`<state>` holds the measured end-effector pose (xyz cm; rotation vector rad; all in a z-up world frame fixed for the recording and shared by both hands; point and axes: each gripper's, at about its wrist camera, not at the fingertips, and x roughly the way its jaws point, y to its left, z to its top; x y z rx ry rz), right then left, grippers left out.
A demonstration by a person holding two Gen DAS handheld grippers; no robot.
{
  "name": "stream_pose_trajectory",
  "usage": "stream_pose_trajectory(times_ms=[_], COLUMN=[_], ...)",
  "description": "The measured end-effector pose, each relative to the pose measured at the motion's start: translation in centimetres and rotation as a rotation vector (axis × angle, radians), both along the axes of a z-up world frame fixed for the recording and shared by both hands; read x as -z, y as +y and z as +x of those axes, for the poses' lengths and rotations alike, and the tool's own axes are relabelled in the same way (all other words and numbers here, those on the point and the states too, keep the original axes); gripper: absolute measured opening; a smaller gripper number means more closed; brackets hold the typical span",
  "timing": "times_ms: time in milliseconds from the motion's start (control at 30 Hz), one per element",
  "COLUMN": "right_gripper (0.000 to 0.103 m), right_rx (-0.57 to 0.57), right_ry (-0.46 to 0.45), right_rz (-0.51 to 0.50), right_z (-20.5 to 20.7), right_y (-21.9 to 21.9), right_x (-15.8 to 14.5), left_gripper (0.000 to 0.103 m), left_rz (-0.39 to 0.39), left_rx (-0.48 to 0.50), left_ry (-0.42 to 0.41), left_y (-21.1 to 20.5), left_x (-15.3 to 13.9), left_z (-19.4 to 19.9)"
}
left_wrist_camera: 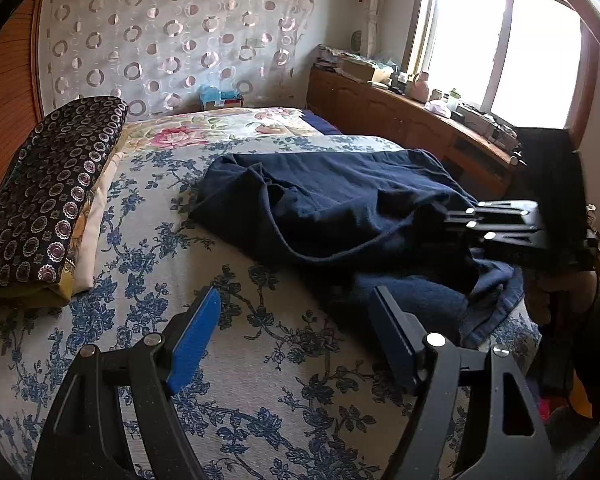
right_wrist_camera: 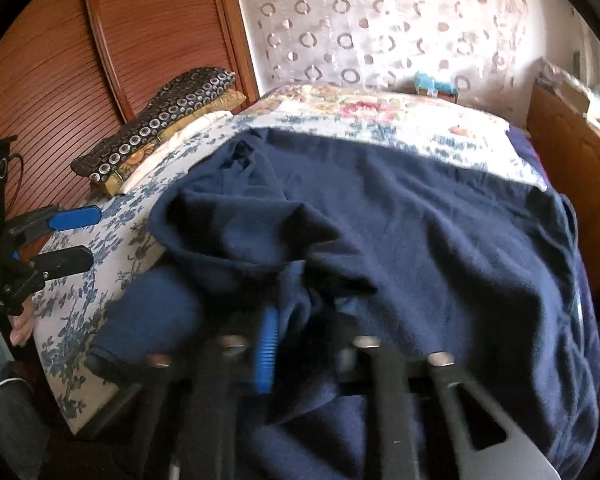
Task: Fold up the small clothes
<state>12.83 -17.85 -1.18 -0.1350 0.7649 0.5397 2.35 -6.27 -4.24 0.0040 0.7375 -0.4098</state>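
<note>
From the left wrist, the navy garment (left_wrist_camera: 340, 208) lies crumpled on the floral bedspread (left_wrist_camera: 236, 360), ahead and to the right of the left claw (left_wrist_camera: 296, 320); its long axis runs roughly across the bed, from a bunched end near the middle toward the right edge. The left claw is spread wide over bare bedspread, its blue pads (left_wrist_camera: 196, 340) touching nothing, with only the near hem of the garment close to its right finger. The right claw (left_wrist_camera: 456, 226) enters from the right and is buried in the garment's near right folds, so the right hand is clearly the nearer one. From the right wrist, the garment (right_wrist_camera: 420, 220) fills the view directly ahead and under the right claw (right_wrist_camera: 296, 332); the fingers are drawn close together with navy cloth bunched between them, which I judge to be a pinch on a fold near the near edge, though blur hides the pad contact. The left claw (right_wrist_camera: 70, 236) hangs open at far left, beside the bed edge, well apart from the cloth.
</note>
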Motion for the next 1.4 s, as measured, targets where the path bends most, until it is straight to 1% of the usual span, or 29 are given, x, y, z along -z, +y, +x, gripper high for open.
stream_pose_trajectory(times_ms=[133, 267, 367, 467, 533, 600, 733, 800, 833, 867, 900, 967, 1067, 1167, 1233, 1333, 1400], right_gripper=[0.011, 0.010, 0.010, 0.010, 0.011, 0.011, 0.011, 0.011, 0.012, 0.018, 0.029, 0.038, 0.039, 0.040, 0.040, 0.040, 0.040], right_rx=[-0.028, -0.030, -0.015, 0.029, 0.080, 0.131, 0.264, 0.309, 0.315, 0.320, 0.325, 0.327, 0.330, 0.315, 0.297, 0.249, 0.212], right_ry=[-0.094, -0.198, -0.268, -0.299, -0.300, -0.267, -0.163, -0.113, -0.092, -0.077, -0.074, -0.086, -0.129, -0.180, -0.200, -0.193, -0.179], right_rz=[0.058, 0.108, 0.116, 0.103, 0.081, 0.056, -0.018, -0.046, -0.051, -0.054, -0.057, -0.058, -0.056, -0.024, -0.005, 0.006, -0.007], right_z=[-1.9, -3.9, -5.6, -7.2, -7.9, -8.6, -8.7, -8.9, -8.9, -9.1, -9.2, -9.6, -9.3, -9.5, -9.0, -7.7, -6.3], right_y=[-0.8, -1.5, -2.7, -4.9, -6.8, -8.9, -12.7, -13.8, -14.1, -14.3, -14.2, -14.2, -13.7, -12.9, -12.4, -10.6, -9.6], right_x=[-2.4, -6.2, -8.8, -10.0, -9.9, -8.9, -4.7, -2.9, -2.3, -1.9, -1.9, -2.3, -3.8, -5.4, -5.8, -6.0, -5.5], left_gripper=[0.077, 0.077, 0.077, 0.077, 0.077, 0.077, 0.077, 0.077, 0.077, 0.077, 0.077, 0.077, 0.077, 0.077, 0.077, 0.077, 0.077], left_rz=[-0.003, -0.006, -0.011, -0.014, -0.018, -0.023, -0.025, -0.025, -0.025, -0.026, -0.027, -0.029, -0.029, -0.026, -0.025, -0.025, -0.023], left_rx=[-0.003, -0.004, -0.001, 0.005, 0.011, 0.015, 0.019, 0.020, 0.019, 0.019, 0.017, 0.015, 0.011, 0.009, 0.008, 0.006, 0.005], left_ry=[-0.004, -0.009, -0.011, -0.015, -0.016, -0.017, -0.026, -0.031, -0.034, -0.036, -0.040, -0.047, -0.052, -0.054, -0.054, -0.056, -0.056], left_y=[0.0, 0.1, 0.0, -0.2, -0.4, -0.6, -1.1, -1.3, -1.4, -1.4, -1.5, -1.5, -1.4, -1.3, -1.3, -1.2, -1.3], left_x=[-0.1, -0.3, -0.3, -0.4, -0.4, -0.5, -0.7, -0.8, -0.9, -1.0, -1.1, -1.3, -1.4, -1.4, -1.4, -1.3, -1.3], left_z=[0.0, -0.2, -0.4, -0.6, -0.7, -0.7, -0.8, -0.8, -0.8, -0.8, -0.9, -1.0, -1.1, -1.1, -1.2, -1.2, -1.3])
